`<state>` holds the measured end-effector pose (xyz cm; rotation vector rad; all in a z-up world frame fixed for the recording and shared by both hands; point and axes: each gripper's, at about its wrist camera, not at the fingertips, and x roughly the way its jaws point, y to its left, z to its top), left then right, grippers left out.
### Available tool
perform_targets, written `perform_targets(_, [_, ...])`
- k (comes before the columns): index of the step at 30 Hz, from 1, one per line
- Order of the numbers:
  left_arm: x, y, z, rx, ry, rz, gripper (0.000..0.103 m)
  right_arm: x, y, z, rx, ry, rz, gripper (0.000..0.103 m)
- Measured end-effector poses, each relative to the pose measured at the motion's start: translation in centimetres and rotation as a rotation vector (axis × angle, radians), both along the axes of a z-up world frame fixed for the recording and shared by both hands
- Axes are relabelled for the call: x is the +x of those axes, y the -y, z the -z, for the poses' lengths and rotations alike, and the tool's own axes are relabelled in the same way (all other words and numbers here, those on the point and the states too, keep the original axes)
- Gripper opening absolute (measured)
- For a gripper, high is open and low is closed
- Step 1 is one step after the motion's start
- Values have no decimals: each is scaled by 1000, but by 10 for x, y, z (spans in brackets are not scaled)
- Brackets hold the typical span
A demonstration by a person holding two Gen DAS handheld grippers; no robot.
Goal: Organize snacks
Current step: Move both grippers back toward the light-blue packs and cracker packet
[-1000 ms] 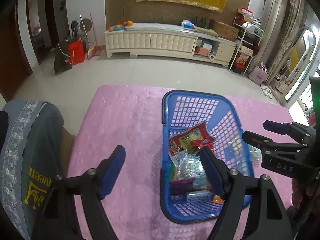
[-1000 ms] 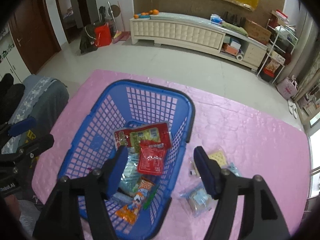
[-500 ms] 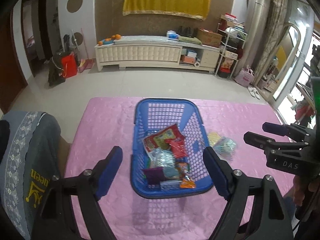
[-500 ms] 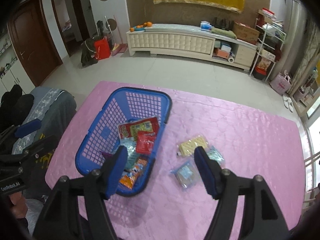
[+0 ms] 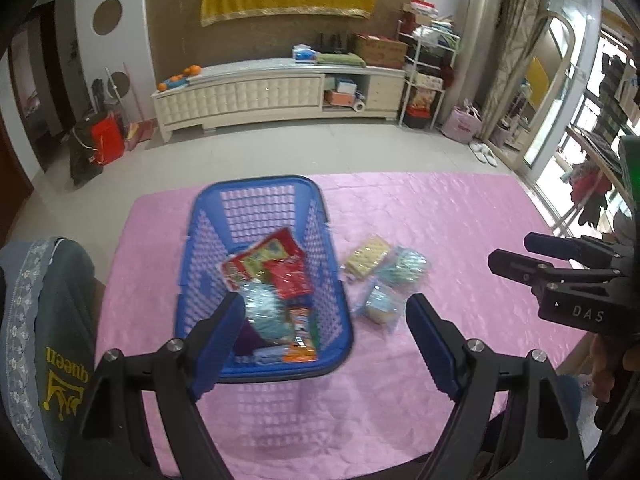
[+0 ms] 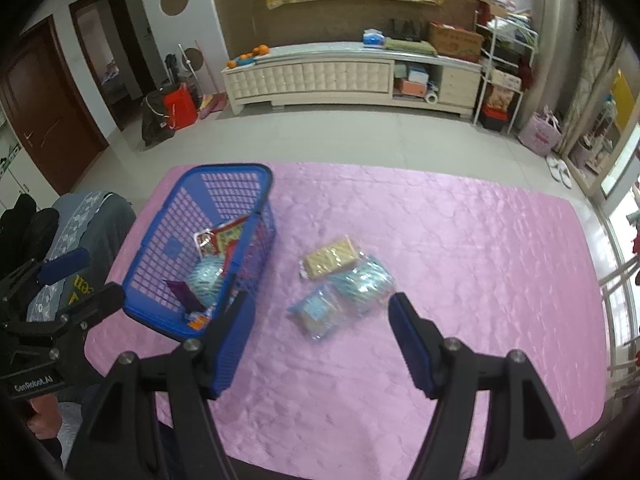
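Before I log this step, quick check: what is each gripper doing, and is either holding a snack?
Left gripper: open, holding nothing.
Right gripper: open, holding nothing.

Both handheld tools share one build: the left gripper (image 5: 326, 332) and right gripper (image 6: 320, 328) have black angular arms, silver round screws at the joints, and flat blue pads lining the fingers (image 5: 218, 338). White lettering "DAS" marks the right gripper's black side body, at three o'clock in the left wrist view.
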<state>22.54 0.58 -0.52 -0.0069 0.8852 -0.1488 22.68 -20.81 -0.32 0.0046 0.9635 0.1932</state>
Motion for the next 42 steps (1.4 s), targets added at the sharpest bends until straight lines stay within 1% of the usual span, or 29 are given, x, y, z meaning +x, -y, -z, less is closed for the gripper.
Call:
perform_targets(3, [2, 17, 6, 18, -10, 16, 81, 0, 14, 6, 0, -11, 6, 73])
perform_targets(10, [10, 48, 25, 28, -53, 36, 81, 3, 43, 25, 2, -26, -1, 73])
perform_targets(15, [14, 69, 49, -2, -107, 38, 81, 6, 62, 46, 14, -41, -30, 73])
perform_targets(18, [14, 87, 61, -1, -107, 46, 81, 7, 76, 62, 37, -46, -33, 73])
perform_targets(20, [15, 95, 71, -19, -117, 35, 81, 6, 85, 71, 47, -52, -32, 73])
perform_targets(22, [17, 102, 82, -58, -136, 13, 81, 8, 92, 78, 21, -42, -29, 73])
perform_targets(24, [18, 107, 91, -80, -140, -12, 81, 9, 96, 81, -12, -5, -23, 73])
perform_targets(25, [18, 112, 97, -75, -140, -17, 81, 10, 98, 84, -16, 10, -18, 73])
perform_targets(26, [18, 118, 103, -53, -129, -20, 81, 11, 100, 88, -13, 14, -15, 73])
perform_targets(28, [21, 127, 114, 7, -109, -18, 81, 16, 104, 96, -12, 8, -19, 73])
perform_targets(30, [26, 131, 125, 47, -120, -5, 81, 18, 106, 105, -21, 5, -24, 73])
perform_targets(32, [34, 131, 136, 71, -139, -15, 81, 20, 107, 116, -29, 5, -34, 73])
perform_targets(34, [41, 128, 148, 71, -166, -39, 81, 22, 109, 128, -29, 3, -33, 73])
perform_targets(35, [47, 125, 156, 49, -194, -58, 81, 24, 110, 133, -22, 1, -25, 73])
perform_targets(38, [58, 120, 170, 2, -230, -77, 81, 31, 111, 150, 11, -24, -15, 73])
perform_targets(40, [64, 119, 177, 7, -237, -79, 81, 38, 107, 158, -5, -57, -32, 73])
perform_targets(42, [70, 120, 184, 34, -233, -68, 81, 40, 104, 158, -22, -44, -46, 73])
